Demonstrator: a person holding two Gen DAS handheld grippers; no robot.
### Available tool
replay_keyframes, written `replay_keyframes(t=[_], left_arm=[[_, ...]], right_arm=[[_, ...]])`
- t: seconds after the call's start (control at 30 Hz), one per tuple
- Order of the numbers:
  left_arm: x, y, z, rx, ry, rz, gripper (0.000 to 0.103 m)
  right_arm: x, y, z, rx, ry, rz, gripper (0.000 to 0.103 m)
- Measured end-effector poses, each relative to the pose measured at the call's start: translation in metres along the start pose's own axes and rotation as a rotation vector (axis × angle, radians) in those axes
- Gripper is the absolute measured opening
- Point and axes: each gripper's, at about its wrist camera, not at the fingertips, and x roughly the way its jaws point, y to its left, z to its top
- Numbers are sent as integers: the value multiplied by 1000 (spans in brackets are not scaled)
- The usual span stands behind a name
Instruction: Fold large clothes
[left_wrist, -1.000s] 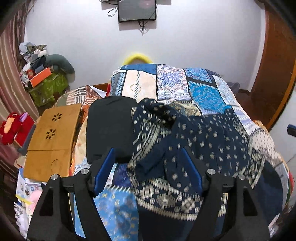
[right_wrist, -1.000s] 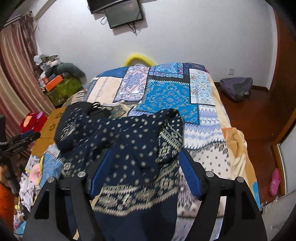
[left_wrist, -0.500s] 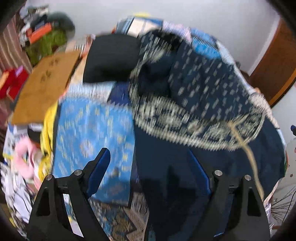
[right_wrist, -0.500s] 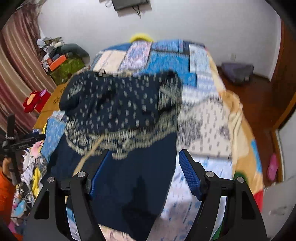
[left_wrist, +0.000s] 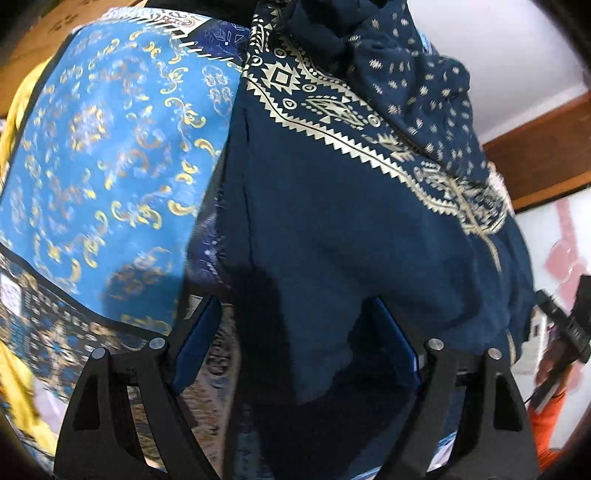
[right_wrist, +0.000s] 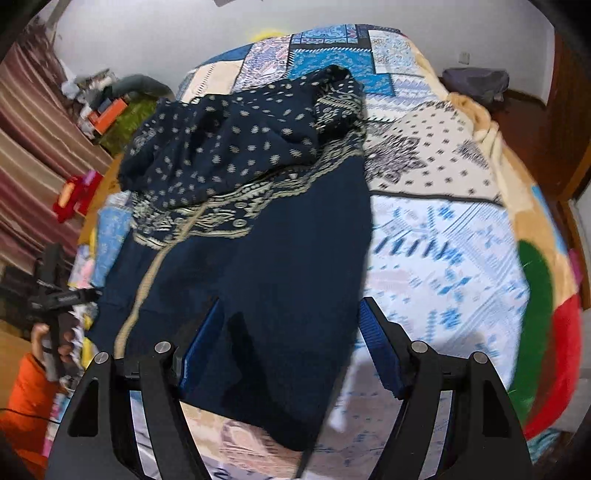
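Over the navy garment (right_wrist: 266, 266) on the bed (right_wrist: 443, 258), both grippers' jaws stand apart, gripping nothing.

A patchwork bedspread (right_wrist: 443, 229) in blue, cream and white panels is spread over the bed. At ten o'clock a striped curtain (right_wrist: 33, 122) is seen, with a red toy (right_wrist: 74, 194) at nine o'clock. At one o'clock a grey bag (right_wrist: 476, 83) is set on the wooden floor (right_wrist: 528, 118).

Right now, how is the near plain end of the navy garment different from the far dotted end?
The near plain end lies flat and smooth on the bedspread; the far dotted end is bunched in a rumpled heap. The plain end is solid navy, while the dotted end carries pale dots. A cream patterned band divides them. Both are one dark navy cloth.
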Motion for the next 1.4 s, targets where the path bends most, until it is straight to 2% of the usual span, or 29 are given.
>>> replay_keyframes(t=[0.07,0.13,0.2,0.23,0.27,0.3,0.33,0.4,0.57,0.73,0.87,0.93,1.1,1.17,1.27,1.33,1.4], left_arm=[[-1,-4,-6,0,-18,-47,83],[-1,-14,-12,27,-23,-87,78],[-5,-30,-19,89,-49,-68,70],[-9,-36,-18,125,-63,-56,60],[-12,-43,-18,160,-76,-41,43],[-16,-50,-18,189,-95,-17,32],[-20,-53,-17,213,-116,5,11],[-32,-58,-10,240,-151,14,9],[-69,-72,28,259,-254,-53,6],[-108,-92,93,249,-365,-166,5],[-130,-105,155,210,-427,-210,5],[-131,-109,181,210,-452,-179,5],[-98,-100,249,173,-489,-10,6],[-71,-91,269,156,-464,71,6],[-24,-77,287,154,-374,156,7],[-1,-69,289,157,-344,180,7],[6,-68,286,174,-340,197,8]], right_arm=[[4,3,-1,2,-8,12,71],[8,9,0,-6,-31,7,65],[13,15,2,-12,-33,4,36],[16,17,5,-14,-28,5,29],[18,18,6,-11,-25,12,20],[19,18,9,-3,-20,27,15],[19,19,12,7,-17,47,13],[15,21,17,10,-35,81,10],[-2,34,40,-49,-106,105,9],[-12,52,88,-147,-199,86,8],[-14,59,139,-165,-284,77,8],[-12,54,164,-148,-321,60,8],[20,21,217,-45,-341,15,8],[45,6,228,-1,-305,-9,8],[84,-12,236,22,-230,-57,8],[107,-21,237,22,-164,-77,8],[121,-26,231,10,-110,-85,14]])
